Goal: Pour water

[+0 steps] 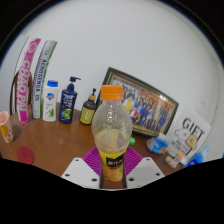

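1. Up close in the gripper view, the claw (111, 163) is clenched on a bottle (111, 132), its purple pads (100, 158) pressed against the lower body from both sides.
2. Upright between the fingers, the bottle is clear plastic with an orange cap (110, 92) and pale yellow liquid in its lower part; a dark label wraps it near the pads.
3. Beyond it lies a brown wooden table (50, 140).
4. At the back of the table, left of the bottle, stand a white bottle (50, 103) with a blue top, a dark pump bottle (68, 101) and a small yellowish bottle (89, 108), close together in a row.
5. Further left, tall pink and white boxes (34, 78) lean against the wall.
6. Behind the bottle to the right, a framed group photo (146, 100) leans on the wall, tilted.
7. Right of it, a white package (190, 136) with large print stands near the table's edge.
8. An orange cup (5, 126) shows at the far left.
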The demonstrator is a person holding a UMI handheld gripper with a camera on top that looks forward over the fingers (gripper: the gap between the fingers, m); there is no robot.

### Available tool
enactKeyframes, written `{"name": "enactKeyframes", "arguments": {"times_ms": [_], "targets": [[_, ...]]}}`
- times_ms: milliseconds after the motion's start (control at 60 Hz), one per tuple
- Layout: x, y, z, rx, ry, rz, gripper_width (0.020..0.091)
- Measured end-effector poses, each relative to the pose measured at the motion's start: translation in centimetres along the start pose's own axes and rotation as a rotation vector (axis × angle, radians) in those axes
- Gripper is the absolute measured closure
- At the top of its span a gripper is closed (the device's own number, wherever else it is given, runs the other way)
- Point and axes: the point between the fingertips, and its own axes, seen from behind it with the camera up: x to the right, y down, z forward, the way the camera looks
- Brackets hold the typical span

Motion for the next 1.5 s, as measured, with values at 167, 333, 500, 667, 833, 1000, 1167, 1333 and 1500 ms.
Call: {"name": "enactKeyframes", "arguments": {"times_ms": [167,333,500,667,833,1000,1167,1333,1500], "targets": [[-1.6,-7.7,-3.2,0.061,0.117,-0.337,0.0855],[-7.4,-13.8,-5.7,0.116,0.202,-0.721,0.0854],[-16.2,-15.8,-6.3,0.152,0.206,-1.122,0.0854],[-22.7,-15.3,-6.2,0.166,0.214,-1.485,0.0853],[-26.9,-14.6,-6.2,0.219,0.207,-1.748,0.0858],[-27.3,-14.1,-6.1,0.197,0.177,-1.733,0.0856],[-26.3,-14.8,-7.4,0.181,0.077,-1.397,0.0855],[-25.4,-14.6,-9.6,0.15,-0.083,-0.779,0.0855],[-26.2,-11.7,-10.1,0.08,-0.241,-0.216,0.0856]]}}
